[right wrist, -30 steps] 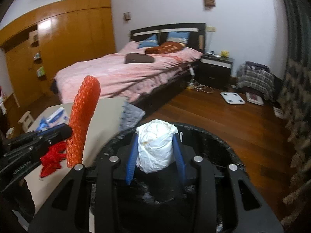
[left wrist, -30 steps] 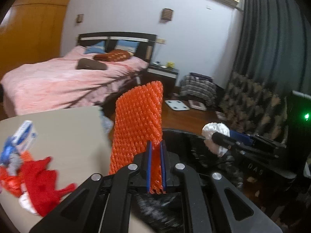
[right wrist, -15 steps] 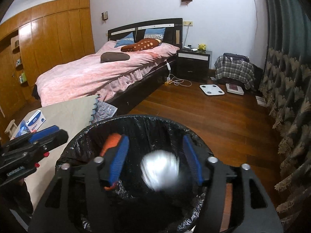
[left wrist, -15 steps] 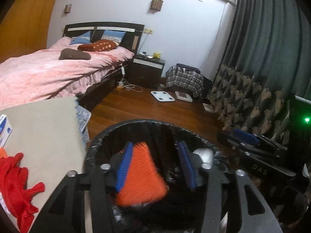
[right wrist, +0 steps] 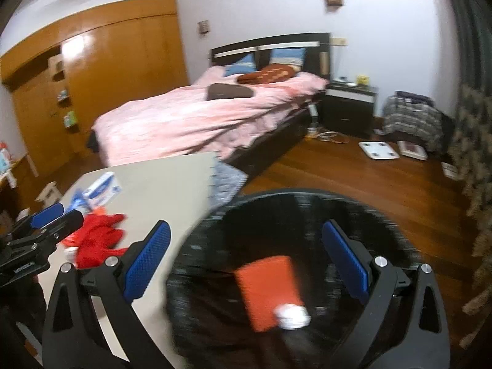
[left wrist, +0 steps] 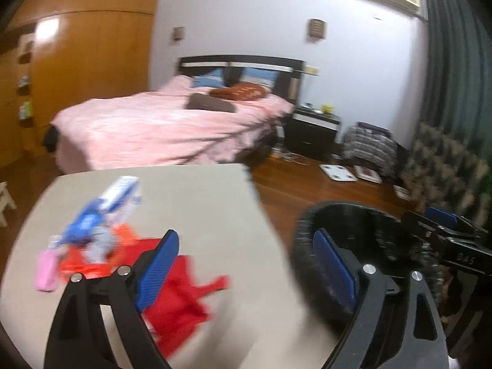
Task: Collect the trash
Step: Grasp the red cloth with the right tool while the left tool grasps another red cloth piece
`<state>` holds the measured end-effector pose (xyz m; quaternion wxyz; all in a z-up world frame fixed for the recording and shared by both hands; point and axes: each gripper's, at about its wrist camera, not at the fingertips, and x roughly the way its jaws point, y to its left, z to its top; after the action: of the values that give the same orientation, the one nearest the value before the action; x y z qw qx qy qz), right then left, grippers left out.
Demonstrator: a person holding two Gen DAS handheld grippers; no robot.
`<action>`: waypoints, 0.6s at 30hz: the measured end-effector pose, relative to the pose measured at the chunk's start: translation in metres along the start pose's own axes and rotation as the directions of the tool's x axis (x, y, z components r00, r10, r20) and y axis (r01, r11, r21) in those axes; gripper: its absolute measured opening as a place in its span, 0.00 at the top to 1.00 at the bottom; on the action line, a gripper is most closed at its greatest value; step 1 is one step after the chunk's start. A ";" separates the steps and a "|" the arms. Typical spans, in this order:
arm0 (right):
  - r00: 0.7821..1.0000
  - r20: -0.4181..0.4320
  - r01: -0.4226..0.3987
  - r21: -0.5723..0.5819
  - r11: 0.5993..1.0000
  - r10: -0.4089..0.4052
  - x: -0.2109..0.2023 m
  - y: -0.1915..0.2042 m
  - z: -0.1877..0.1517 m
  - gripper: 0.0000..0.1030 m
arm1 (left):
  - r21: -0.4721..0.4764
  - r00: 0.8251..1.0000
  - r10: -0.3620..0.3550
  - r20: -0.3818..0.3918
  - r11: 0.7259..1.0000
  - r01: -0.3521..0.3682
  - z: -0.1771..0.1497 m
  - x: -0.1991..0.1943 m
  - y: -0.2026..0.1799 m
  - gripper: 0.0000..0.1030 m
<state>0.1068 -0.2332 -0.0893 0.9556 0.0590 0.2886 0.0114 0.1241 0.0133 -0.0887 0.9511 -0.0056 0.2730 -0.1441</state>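
Orange netting (right wrist: 267,289) inside black bin (right wrist: 307,196)

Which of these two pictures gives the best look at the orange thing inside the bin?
The right wrist view: the orange foam net lies in plain sight inside the black-lined bin, beside a white wad. The left wrist view shows only the bin's side, not its contents.

black gripper (right wrist: 243,261), blue pads (right wrist: 147,261)

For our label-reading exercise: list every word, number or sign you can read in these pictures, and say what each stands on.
"DAS": side of the right gripper.
Too blurred to read: print on the blue-and-white box; white lettering on the left gripper.
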 end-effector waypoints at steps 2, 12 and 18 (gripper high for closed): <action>0.999 -0.004 -0.035 -0.021 0.999 0.035 0.007 0.021 0.002 0.07 | -0.005 0.999 0.053 0.007 0.999 -0.053 -0.003 -0.008 0.019 0.15; 0.983 -0.061 -0.180 -0.105 0.978 0.174 0.047 0.114 -0.003 0.07 | -0.051 0.972 0.235 -0.006 0.971 -0.235 -0.028 -0.025 0.095 0.15; 0.968 -0.127 -0.235 -0.147 0.961 0.217 0.074 0.148 -0.015 0.13 | -0.086 0.963 0.269 -0.030 0.959 -0.270 -0.039 -0.021 0.120 0.17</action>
<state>0.1619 -0.0800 -0.1251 0.9324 0.0137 0.3301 0.1469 0.1191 0.1372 -0.1216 0.9582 -0.0096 0.2860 -0.0009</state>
